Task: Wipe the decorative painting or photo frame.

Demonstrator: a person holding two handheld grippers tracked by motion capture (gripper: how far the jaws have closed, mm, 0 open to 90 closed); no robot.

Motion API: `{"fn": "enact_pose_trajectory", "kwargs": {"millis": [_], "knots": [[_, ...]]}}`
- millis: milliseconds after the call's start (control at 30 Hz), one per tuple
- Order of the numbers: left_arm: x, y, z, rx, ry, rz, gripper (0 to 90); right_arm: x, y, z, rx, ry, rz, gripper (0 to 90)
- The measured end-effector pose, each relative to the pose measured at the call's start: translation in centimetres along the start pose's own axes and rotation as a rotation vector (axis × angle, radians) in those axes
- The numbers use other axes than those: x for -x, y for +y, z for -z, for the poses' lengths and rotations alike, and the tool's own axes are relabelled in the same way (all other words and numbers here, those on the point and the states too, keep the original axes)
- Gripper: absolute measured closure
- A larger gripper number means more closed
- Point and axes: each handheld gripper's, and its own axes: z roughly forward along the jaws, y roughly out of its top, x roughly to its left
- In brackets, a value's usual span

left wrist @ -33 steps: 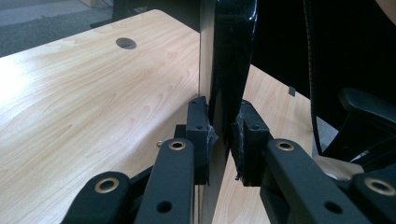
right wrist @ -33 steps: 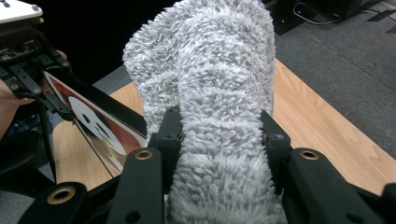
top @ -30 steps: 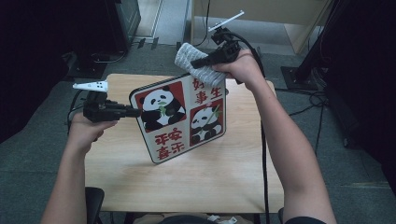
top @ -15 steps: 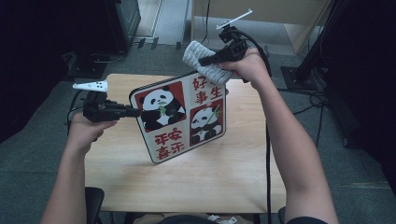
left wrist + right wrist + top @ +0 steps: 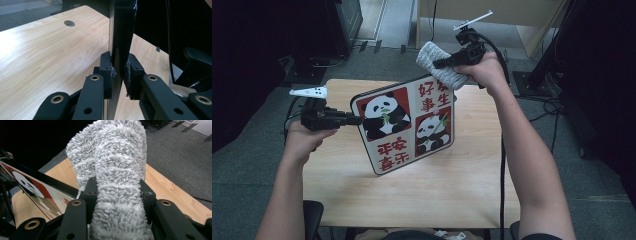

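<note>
The board (image 5: 404,123) had a black rim and a face split into red and white squares: black-and-white pandas holding green bamboo sat on the red ones, and red characters stood on the white ones. The cloth (image 5: 117,170) was pale grey and fluffy. Both grippers, left (image 5: 119,72) and right (image 5: 117,192), were black with brass-coloured rivets. The table (image 5: 422,195) was light wood with a fine grain, and the floor (image 5: 592,180) was dark grey.

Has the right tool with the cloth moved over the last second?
Yes. The right tool and its grey cloth have lifted up and away from the panda board, toward the table's far edge.
</note>
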Motion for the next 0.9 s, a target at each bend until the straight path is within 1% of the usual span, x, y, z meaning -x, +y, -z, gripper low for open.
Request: {"fn": "enact_pose_trajectory", "kwargs": {"millis": [200,233,400,533,700,800,900], "knots": [[0.0,0.0,0.0,-0.001,0.004,0.001,78.9,0.6,-0.5,0.4,0.021,-0.006,-0.019,61.3],[0.0,0.0,0.0,-0.001,0.004,0.001,78.8,0.7,-0.5,0.5,0.026,-0.009,-0.016,61.3],[0.0,0.0,0.0,-0.002,0.001,0.001,78.8,1.0,-0.7,0.9,0.025,-0.027,-0.027,61.3],[-0.1,-0.1,0.0,0.000,-0.001,0.004,78.7,1.3,-0.9,1.3,0.027,-0.051,-0.035,62.4],[-0.1,-0.1,0.0,0.000,-0.002,0.004,78.7,1.1,-1.0,1.8,0.018,-0.089,-0.022,66.0],[-0.1,-0.1,0.0,-0.001,0.000,0.004,78.6,1.3,-1.1,2.1,0.009,-0.101,-0.043,67.6],[-0.1,-0.1,0.0,0.000,0.000,0.007,78.6,1.4,-1.2,2.3,-0.003,-0.129,-0.033,68.0]]}}
